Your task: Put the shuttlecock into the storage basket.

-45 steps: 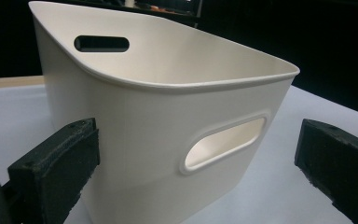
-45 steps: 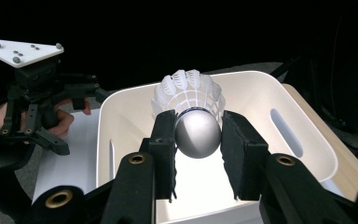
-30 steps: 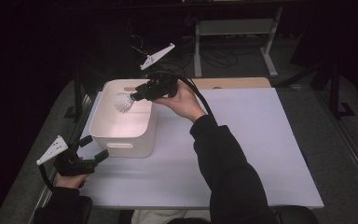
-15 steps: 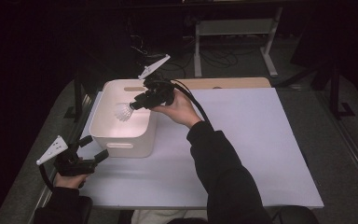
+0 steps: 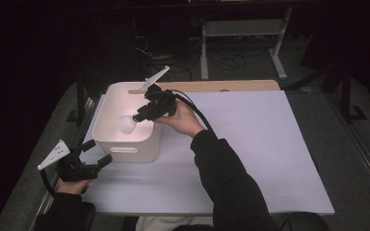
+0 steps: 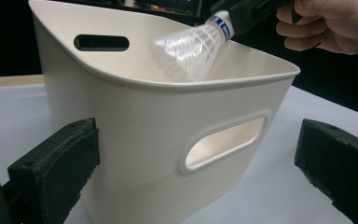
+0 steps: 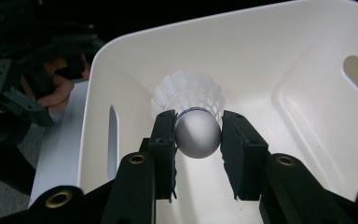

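Overhead, right hand-held gripper [image 5: 136,118] clamped the cork of a white feathered shuttlecock [image 7: 189,100], feathers pointing down into the cream plastic bin [image 5: 125,149]; left hand-held gripper [image 5: 99,154] gaped empty beside it.

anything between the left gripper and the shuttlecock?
Yes: the white bin's near wall. In the left gripper view it stands between the left gripper and the shuttlecock.

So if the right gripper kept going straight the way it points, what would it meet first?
Probably the inside floor of the white bin. The right gripper, shut on the shuttlecock, aims down into it, so the feathers would likely touch first; depth is hard to judge.
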Motion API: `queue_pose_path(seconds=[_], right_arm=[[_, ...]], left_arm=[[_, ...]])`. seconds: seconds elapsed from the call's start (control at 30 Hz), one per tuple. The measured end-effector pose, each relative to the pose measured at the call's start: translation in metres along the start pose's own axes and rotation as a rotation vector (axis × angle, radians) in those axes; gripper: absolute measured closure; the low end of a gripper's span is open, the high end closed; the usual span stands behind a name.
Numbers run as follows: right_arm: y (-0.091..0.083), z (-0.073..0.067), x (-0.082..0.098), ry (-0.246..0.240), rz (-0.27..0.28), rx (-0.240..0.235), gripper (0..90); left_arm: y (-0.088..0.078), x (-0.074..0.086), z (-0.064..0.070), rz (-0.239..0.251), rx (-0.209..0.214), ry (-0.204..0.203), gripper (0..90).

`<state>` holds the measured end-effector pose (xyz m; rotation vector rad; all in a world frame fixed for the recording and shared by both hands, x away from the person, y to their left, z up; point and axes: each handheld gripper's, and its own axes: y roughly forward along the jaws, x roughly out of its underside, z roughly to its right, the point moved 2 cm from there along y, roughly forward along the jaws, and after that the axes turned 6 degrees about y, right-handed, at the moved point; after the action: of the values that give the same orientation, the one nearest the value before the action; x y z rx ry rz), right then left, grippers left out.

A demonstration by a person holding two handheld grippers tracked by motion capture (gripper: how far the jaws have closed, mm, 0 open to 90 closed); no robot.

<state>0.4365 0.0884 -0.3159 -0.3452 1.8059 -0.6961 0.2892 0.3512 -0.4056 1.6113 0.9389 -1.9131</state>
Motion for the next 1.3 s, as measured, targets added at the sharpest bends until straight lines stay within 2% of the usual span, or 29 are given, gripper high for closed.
queue_pose_path(seconds=[0.43,0.67,0.7,0.93,1.03,1.3], right_arm=[[0.013,-0.005,0.007,-0.011,-0.058,-0.011,65.3],[0.012,-0.004,0.007,0.016,-0.047,-0.032,64.0],[0.009,-0.003,0.006,0.039,-0.03,-0.04,59.1],[0.001,0.002,0.005,0.071,-0.002,-0.039,44.2],[-0.003,0.003,0.005,0.087,0.02,-0.057,35.0],[-0.014,0.002,0.002,0.073,0.046,-0.034,17.2]], left_arm=[[0.0,0.0,0.0,-0.001,0.001,-0.001,0.0],[0.0,0.0,0.0,-0.002,0.0,0.0,0.0],[0.0,0.0,0.0,0.0,0.0,-0.001,0.0],[0.0,0.0,0.0,0.0,0.0,0.0,0.0],[0.0,0.0,0.0,0.0,0.0,-0.001,0.0],[0.0,0.0,0.0,0.0,-0.001,-0.001,0.0]])
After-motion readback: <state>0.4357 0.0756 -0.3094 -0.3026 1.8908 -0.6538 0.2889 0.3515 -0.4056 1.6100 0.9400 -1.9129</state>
